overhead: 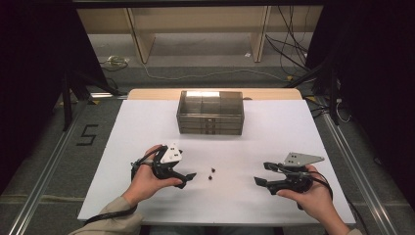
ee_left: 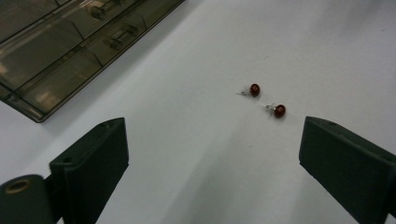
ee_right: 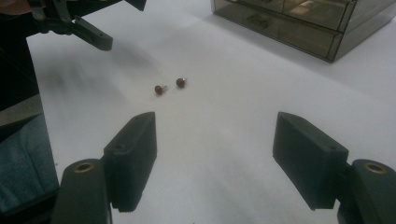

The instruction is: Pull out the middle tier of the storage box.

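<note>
Left hand-held gripper: my left hand-held gripper [overhead: 188,177] sat low over the counter [overhead: 274,132], jaws spread wide and empty, its tips aimed toward the two studs.

Right hand-held gripper: my right hand-held gripper [overhead: 259,175] was also wide and empty, hovering farther from the studs than the left one, pointed inward at them.

Earrings: two small dark-red ball stud earrings lay on the white counter between my grippers, just beside each other but not touching. In the left gripper view I had the farther earring [ee_left: 253,89] and the nearer earring [ee_left: 279,110] ahead of the jaws, off toward the right jaw.

Posts: each stud's pale post lay flat, sticking out sideways from its bead.

Drawer box: the smoky translucent drawer box [overhead: 210,112] stood at the far side of the counter, well apart from the earrings. Its drawers looked shut, as far as I could tell.

Step in hand: I judged this the approach, lining up for a first pick; nothing was gripped yet.

Next move: I reckoned the left gripper needed to shift so one bead sat centred between its jaws, drop to the surface, then close gently.

Watch-out: the beads looked round and tiny, so I expected one could roll or squirt out of a careless pinch.
</note>
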The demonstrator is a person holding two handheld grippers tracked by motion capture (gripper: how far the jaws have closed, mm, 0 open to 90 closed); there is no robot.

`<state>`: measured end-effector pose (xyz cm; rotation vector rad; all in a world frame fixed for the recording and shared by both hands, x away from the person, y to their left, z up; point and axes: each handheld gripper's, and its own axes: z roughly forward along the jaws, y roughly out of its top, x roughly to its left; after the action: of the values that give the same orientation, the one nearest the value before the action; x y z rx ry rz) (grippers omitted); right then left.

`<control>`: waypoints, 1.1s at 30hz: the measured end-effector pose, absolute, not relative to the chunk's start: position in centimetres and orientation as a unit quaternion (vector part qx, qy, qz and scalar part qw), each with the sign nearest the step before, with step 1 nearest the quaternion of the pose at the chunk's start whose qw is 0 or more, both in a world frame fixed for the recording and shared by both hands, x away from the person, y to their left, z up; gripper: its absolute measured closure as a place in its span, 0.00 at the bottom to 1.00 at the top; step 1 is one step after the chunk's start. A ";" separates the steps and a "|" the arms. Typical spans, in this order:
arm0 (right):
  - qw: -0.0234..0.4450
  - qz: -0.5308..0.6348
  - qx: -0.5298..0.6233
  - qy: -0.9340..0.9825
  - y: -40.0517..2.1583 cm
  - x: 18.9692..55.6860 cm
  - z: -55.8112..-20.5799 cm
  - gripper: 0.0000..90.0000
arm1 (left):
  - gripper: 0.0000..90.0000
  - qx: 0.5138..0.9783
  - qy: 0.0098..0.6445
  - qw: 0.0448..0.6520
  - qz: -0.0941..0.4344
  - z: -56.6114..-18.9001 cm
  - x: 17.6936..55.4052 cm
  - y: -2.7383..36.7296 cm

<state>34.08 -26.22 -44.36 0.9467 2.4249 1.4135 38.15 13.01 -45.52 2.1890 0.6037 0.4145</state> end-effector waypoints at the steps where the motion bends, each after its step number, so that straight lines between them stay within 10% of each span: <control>1: 0.090 0.475 0.318 0.815 -26.2 34.1 -44.4 0.35 | 0.09 0.866 0.242 0.405 0.166 -45.5 38.2 13.0; 33: 0.089 0.473 0.318 0.817 -25.7 34.4 -44.4 0.34 | 0.62 0.874 0.035 0.266 0.405 -46.9 46.1 6.1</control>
<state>34.40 -25.71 -44.36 0.9464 2.4301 1.4060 46.06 6.11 -46.93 2.3613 0.0933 1.0941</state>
